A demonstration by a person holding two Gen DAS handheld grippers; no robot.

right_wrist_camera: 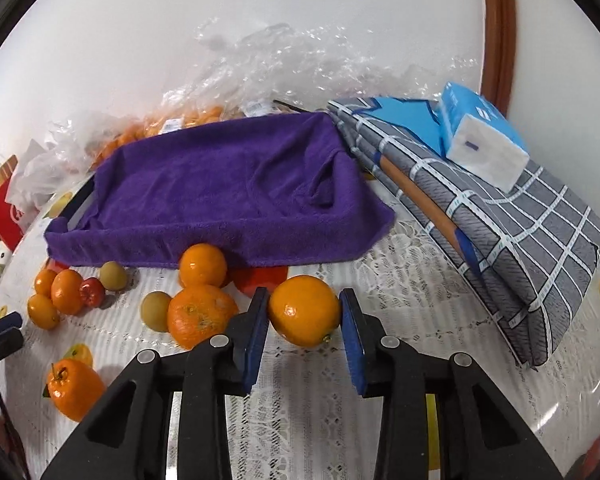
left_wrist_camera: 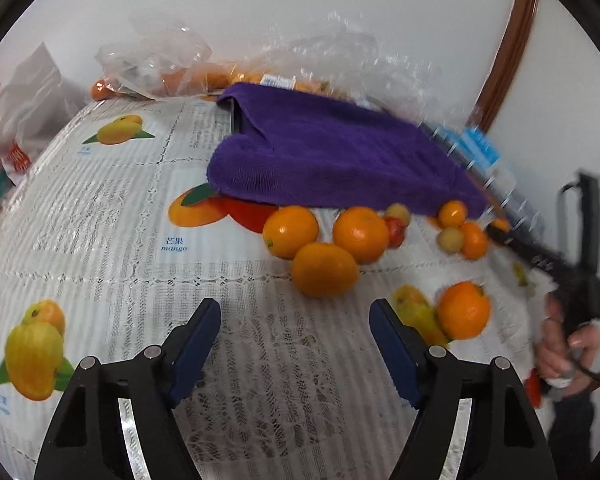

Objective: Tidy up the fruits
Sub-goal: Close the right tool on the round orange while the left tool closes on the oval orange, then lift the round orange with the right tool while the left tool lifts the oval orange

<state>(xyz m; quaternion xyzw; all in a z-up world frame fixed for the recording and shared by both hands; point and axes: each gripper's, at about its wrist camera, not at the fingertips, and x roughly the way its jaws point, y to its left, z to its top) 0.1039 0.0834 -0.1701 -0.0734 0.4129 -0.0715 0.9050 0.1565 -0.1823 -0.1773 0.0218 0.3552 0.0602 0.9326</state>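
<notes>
Several oranges lie on the lace tablecloth in front of a tray draped with a purple towel [left_wrist_camera: 320,152] [right_wrist_camera: 228,184]. My right gripper [right_wrist_camera: 304,312] is shut on an orange [right_wrist_camera: 304,310], blue pads touching both its sides, just above the cloth. Beside it lie a rough orange [right_wrist_camera: 200,314], another orange [right_wrist_camera: 202,266] and small green and red fruits [right_wrist_camera: 114,276]. My left gripper [left_wrist_camera: 296,320] is open and empty, hovering before a cluster of three oranges [left_wrist_camera: 326,274]. A lone orange [left_wrist_camera: 464,310] lies to its right. The right gripper [left_wrist_camera: 500,226] shows at the far right of the left wrist view.
Clear plastic bags of oranges [right_wrist_camera: 172,124] lie behind the tray against the wall. A folded grey checked cloth [right_wrist_camera: 512,232] with a blue tissue pack [right_wrist_camera: 480,140] sits right of the tray. A red and white bag [left_wrist_camera: 16,128] stands at the table's left.
</notes>
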